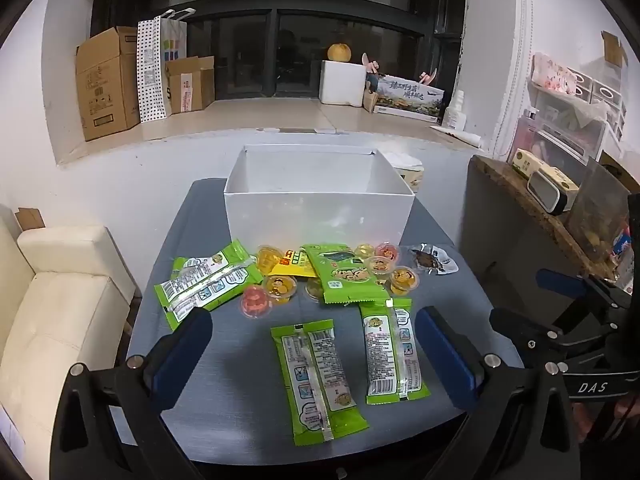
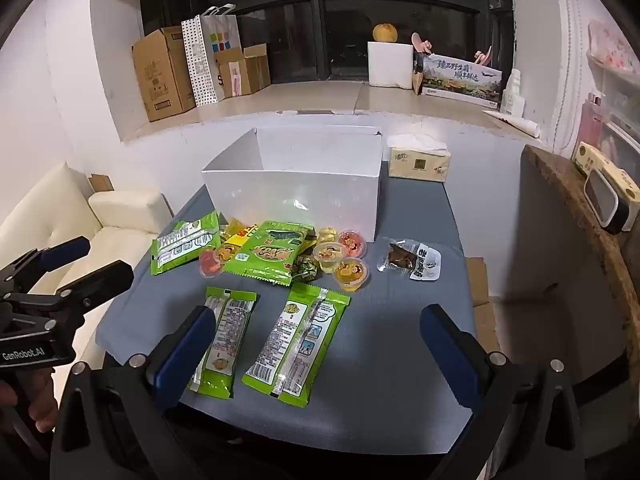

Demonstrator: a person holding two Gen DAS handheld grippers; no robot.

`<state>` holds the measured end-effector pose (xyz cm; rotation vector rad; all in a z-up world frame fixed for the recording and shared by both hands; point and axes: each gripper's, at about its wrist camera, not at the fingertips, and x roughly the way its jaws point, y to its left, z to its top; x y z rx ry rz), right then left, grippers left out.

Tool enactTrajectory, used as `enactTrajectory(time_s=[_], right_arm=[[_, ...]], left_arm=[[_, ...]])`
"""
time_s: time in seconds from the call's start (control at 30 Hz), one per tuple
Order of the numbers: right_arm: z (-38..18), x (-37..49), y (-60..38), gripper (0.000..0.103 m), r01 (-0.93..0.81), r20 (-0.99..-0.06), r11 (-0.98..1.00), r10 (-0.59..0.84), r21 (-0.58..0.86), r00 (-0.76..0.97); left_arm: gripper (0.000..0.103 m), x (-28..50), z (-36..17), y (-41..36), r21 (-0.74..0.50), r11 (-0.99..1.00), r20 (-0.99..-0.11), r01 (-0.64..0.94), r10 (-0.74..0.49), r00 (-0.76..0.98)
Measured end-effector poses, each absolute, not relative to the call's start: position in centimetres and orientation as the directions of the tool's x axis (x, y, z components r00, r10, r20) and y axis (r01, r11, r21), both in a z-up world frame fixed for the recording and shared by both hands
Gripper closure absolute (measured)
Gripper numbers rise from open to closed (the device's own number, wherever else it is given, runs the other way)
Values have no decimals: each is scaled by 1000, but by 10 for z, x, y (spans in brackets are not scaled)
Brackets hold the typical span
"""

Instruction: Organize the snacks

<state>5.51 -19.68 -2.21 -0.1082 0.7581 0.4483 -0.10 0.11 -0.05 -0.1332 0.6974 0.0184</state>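
Blue-padded fingers of the left gripper (image 1: 314, 346) stand wide apart in the left wrist view, holding nothing, above two long green snack packets (image 1: 320, 380) on the near part of the grey table (image 1: 240, 400); farther off, round jelly cups (image 1: 276, 288) and more green packets crowd just before the open white cardboard box (image 1: 318, 216). From the right wrist view, the right gripper (image 2: 316, 344) is likewise spread and empty over the same near packets (image 2: 298, 344), a clear packet of brown dried meat (image 2: 410, 260) lies alone right of the pile, and a tissue pack (image 2: 418, 162) sits beside the box's far right corner
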Motion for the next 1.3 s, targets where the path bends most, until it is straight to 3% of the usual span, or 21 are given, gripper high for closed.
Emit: enactTrajectory(time_s=[1.3], right_arm=[[-21, 53, -195, 0, -436, -678, 897, 366, 75, 637]], left_arm=[[0, 0, 1, -1, -93, 993, -649, -71, -6, 761]])
